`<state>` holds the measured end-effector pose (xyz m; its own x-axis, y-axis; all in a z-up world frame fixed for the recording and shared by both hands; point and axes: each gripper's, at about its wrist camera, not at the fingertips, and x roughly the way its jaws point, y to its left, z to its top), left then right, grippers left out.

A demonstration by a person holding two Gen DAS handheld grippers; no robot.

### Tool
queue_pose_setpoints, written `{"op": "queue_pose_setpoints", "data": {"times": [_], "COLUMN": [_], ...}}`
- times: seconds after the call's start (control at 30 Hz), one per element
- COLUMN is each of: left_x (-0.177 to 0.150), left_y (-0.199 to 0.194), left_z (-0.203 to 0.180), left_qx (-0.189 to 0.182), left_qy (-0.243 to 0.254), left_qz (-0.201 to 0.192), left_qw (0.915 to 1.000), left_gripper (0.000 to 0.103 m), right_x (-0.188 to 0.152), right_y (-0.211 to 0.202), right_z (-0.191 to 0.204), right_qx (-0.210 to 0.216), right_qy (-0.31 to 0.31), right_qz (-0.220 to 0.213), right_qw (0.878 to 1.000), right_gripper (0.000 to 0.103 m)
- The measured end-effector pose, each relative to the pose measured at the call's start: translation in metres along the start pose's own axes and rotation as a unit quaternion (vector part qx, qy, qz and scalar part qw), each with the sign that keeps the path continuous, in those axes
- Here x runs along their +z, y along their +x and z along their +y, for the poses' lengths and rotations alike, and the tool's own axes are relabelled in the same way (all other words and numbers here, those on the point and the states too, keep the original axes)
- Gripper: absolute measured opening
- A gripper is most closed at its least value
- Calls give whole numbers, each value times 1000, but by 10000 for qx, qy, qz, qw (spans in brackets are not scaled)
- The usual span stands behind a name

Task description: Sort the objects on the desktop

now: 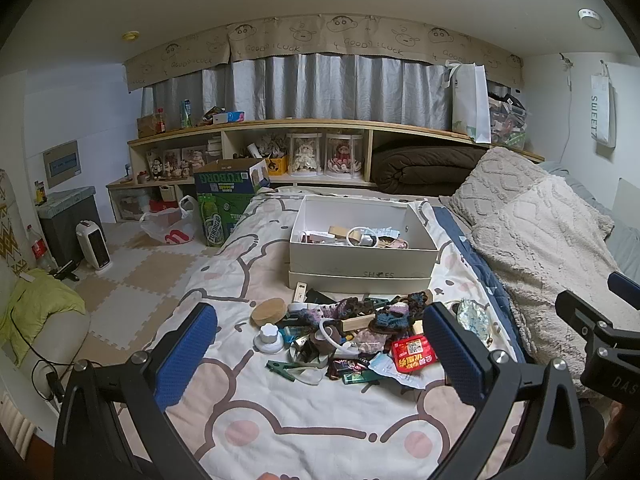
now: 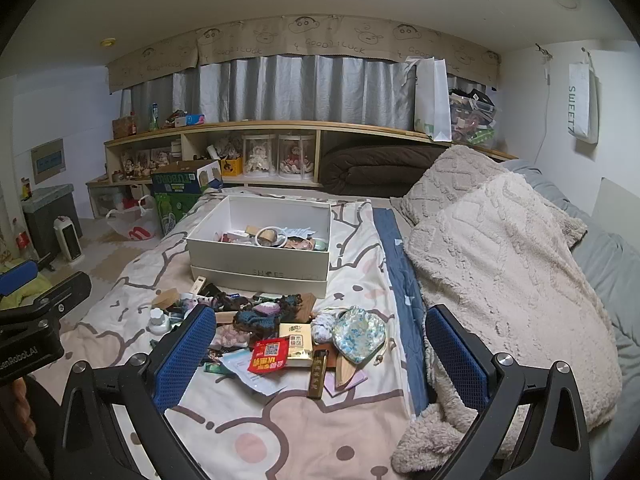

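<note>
A pile of small objects (image 1: 344,336) lies on the cartoon bedsheet: a red packet (image 1: 412,354), a white knob (image 1: 269,338), a cork lid (image 1: 269,310), knitted pieces and wrappers. Behind it stands a white shoe box (image 1: 362,258) partly filled with items. My left gripper (image 1: 320,354) is open and empty, held above the pile's near side. In the right wrist view my right gripper (image 2: 320,356) is open and empty, over the red packet (image 2: 269,355), a floral pouch (image 2: 358,338) and a dark bar (image 2: 317,372). The box (image 2: 260,258) sits beyond.
A fluffy beige blanket (image 2: 500,264) and pillows lie on the right of the bed. A green Tuborg carton (image 1: 224,200), a plastic bag and a small heater (image 1: 94,244) stand on the floor to the left. Shelves with dolls line the back wall.
</note>
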<state>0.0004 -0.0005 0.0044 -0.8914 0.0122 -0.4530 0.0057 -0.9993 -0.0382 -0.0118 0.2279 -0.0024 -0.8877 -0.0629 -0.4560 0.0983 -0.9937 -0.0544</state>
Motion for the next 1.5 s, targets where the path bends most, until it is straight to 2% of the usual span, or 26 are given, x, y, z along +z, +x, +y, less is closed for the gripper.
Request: {"op": "queue_pose_setpoints", "data": {"times": [0.47, 0.83, 1.07, 1.5], "left_x": [-3, -8, -17, -50], "left_y": [2, 20, 40, 86], "left_z": [0, 14, 24, 13], "left_qx": [0, 57, 69, -2], "left_qy": [-3, -132, -321, -100], "left_qz": [44, 194, 509, 1222], "left_qw": [10000, 9997, 9982, 9924], "left_gripper": [103, 103, 103, 103], "right_x": [-3, -8, -15, -39], "right_y": [0, 12, 26, 66], "right_z": [3, 1, -4, -7], "right_qx": [-7, -23, -5, 136], "right_qy": [-48, -40, 43, 122], "right_qz": [21, 166, 381, 913], "right_qw": [10000, 9999, 9993, 9957], "right_gripper": [103, 103, 103, 103]}}
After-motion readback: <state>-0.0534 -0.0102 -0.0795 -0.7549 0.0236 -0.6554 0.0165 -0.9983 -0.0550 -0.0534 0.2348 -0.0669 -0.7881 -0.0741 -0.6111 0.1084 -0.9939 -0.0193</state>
